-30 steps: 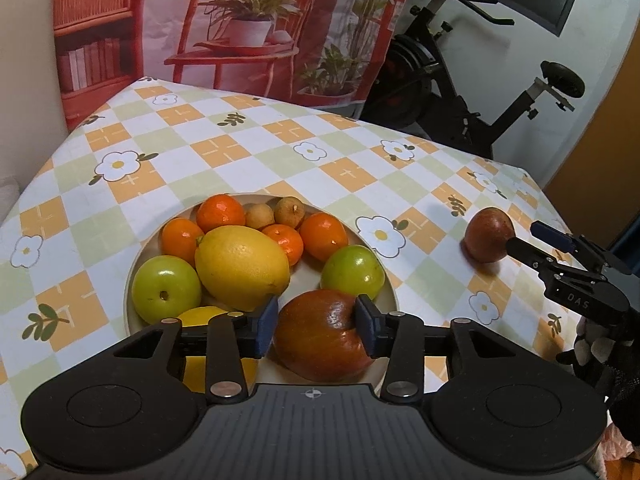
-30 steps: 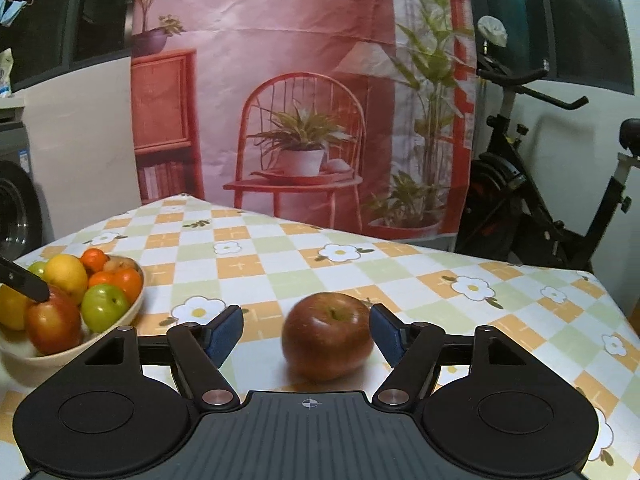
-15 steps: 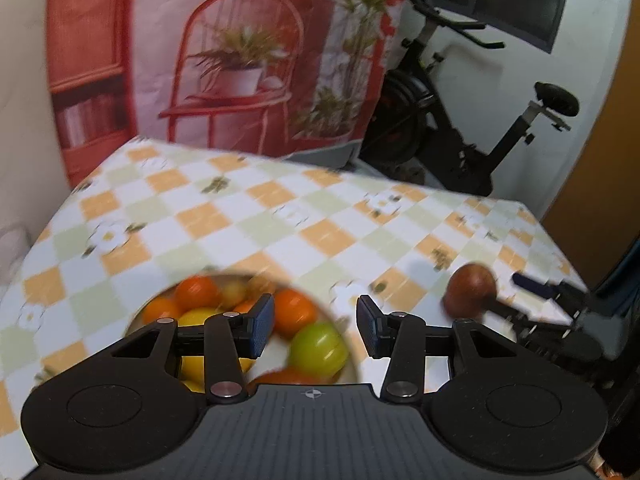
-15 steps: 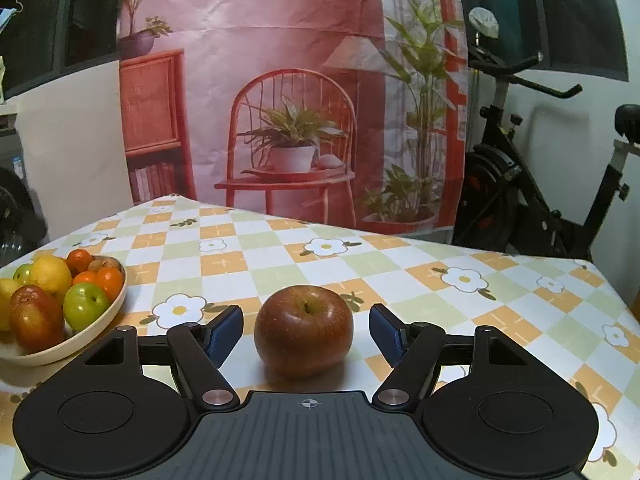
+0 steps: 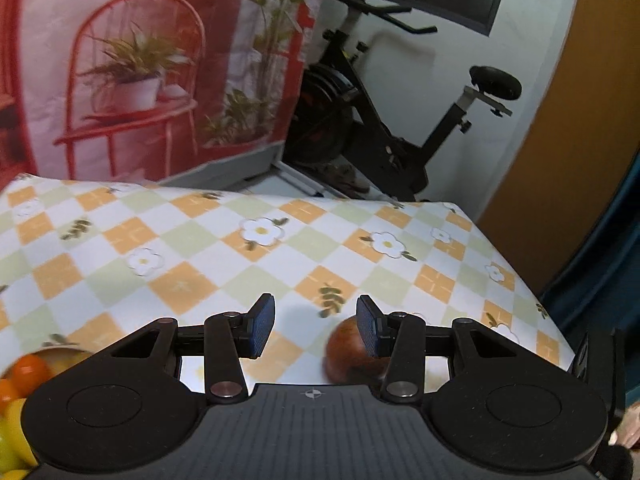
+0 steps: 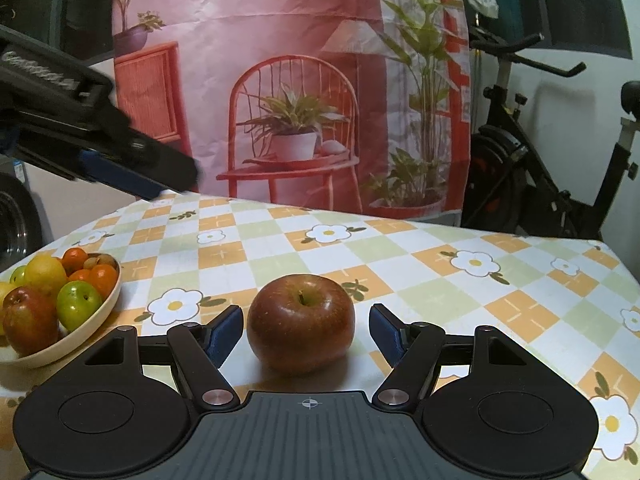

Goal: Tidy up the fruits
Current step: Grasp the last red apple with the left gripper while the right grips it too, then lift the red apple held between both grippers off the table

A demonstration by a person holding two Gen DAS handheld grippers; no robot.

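Note:
A red apple (image 6: pixel 301 322) stands on the chequered tablecloth between the fingers of my right gripper (image 6: pixel 306 334), which is open; both pads stay a little clear of its skin. In the left wrist view the same apple (image 5: pixel 344 356) peeks out from behind the right finger. My left gripper (image 5: pixel 316 326) is open with nothing between its fingers, and it hovers above the table, right of the bowl. From the right wrist view it shows as a dark blur (image 6: pixel 120 152) at upper left. The cream bowl (image 6: pixel 102 314) holds oranges, green apples, a lemon and a red apple (image 6: pixel 28 320).
The bowl's edge (image 5: pixel 60 350) sits at the lower left of the left wrist view. The flowered tablecloth (image 6: pixel 400 256) stretches beyond the apple to the table's far edge. Behind it hang a printed backdrop and stands an exercise bike (image 5: pixel 400 128).
My left gripper has drawn back from the red fruit in the bowl and swung to the right, toward the lone apple. The right gripper has shifted slightly, so the apple now sits centred between its fingers.

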